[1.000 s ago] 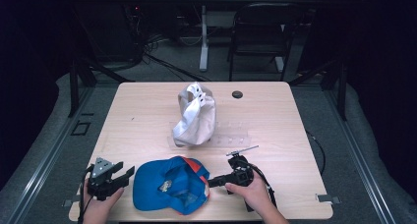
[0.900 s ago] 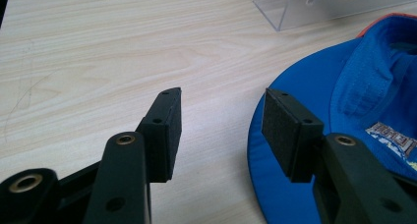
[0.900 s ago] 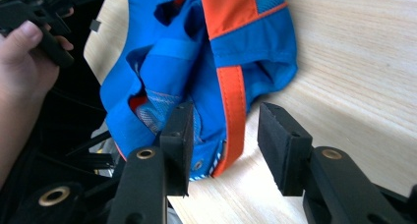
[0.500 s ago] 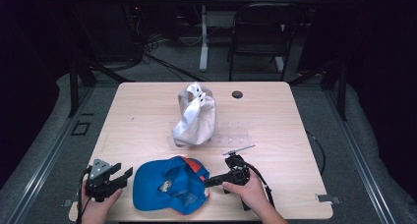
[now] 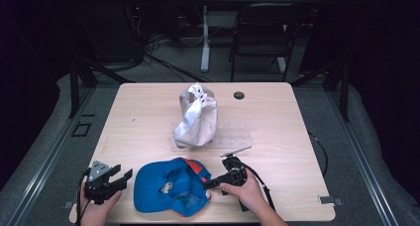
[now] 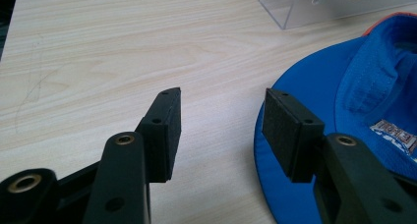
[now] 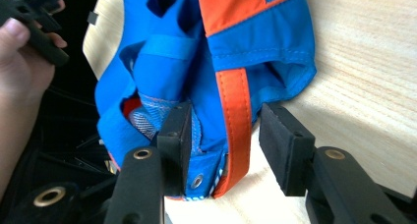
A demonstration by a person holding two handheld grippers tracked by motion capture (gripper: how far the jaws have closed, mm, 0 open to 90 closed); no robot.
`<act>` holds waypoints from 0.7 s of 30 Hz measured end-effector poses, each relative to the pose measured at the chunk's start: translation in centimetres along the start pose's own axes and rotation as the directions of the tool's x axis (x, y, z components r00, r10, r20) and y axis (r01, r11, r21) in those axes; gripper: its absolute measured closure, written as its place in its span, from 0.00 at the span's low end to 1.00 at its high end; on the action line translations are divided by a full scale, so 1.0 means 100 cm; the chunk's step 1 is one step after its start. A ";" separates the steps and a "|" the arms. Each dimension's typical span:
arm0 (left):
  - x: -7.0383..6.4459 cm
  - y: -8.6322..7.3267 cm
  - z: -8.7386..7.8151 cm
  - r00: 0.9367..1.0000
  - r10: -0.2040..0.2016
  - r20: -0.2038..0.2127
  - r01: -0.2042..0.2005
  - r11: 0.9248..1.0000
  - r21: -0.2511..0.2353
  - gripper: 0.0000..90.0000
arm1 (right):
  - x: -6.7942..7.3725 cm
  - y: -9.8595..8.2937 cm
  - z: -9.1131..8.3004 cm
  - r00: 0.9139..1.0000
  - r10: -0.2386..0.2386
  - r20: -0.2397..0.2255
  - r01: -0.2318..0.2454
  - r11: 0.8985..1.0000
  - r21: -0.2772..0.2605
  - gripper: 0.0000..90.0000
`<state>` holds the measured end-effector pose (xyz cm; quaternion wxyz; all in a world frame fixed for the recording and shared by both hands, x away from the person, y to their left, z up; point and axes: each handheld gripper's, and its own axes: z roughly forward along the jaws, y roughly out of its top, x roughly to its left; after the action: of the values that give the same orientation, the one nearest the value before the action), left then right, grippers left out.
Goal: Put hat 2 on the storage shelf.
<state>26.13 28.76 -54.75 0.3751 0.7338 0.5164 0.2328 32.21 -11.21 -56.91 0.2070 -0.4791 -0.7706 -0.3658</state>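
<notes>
Blue cap (image 5: 171, 186) lies between both gaping claws, right claw (image 7: 223, 135) straddling its rim

Blue-and-orange cap (image 5: 171, 186) lies upside down at the table's near edge.

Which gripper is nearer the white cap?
Right. The right gripper sits at the blue cap's right edge, just below-right of the white cap; the left gripper is farther off, by the table's near-left corner.
</notes>
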 end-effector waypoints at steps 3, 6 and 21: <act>0.001 -0.001 -0.002 1.000 -0.004 -0.009 0.004 1.000 0.000 0.56 | 0.000 -0.002 0.011 1.000 0.021 -0.013 -0.022 0.997 -0.077 0.64; 0.001 -0.001 -0.002 1.000 -0.006 -0.006 0.006 1.000 -0.005 0.56 | 0.000 -0.001 0.012 0.998 0.048 -0.048 -0.048 0.999 -0.014 0.66; 0.001 -0.001 -0.002 1.000 -0.002 -0.011 0.002 1.000 0.004 0.56 | -0.001 0.000 -0.003 0.988 0.060 -0.145 -0.056 0.998 0.031 0.75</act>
<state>25.98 28.93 -54.66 0.3708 0.7329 0.5196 0.2353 32.27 -11.50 -56.72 0.2798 -0.4702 -0.7441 -0.3832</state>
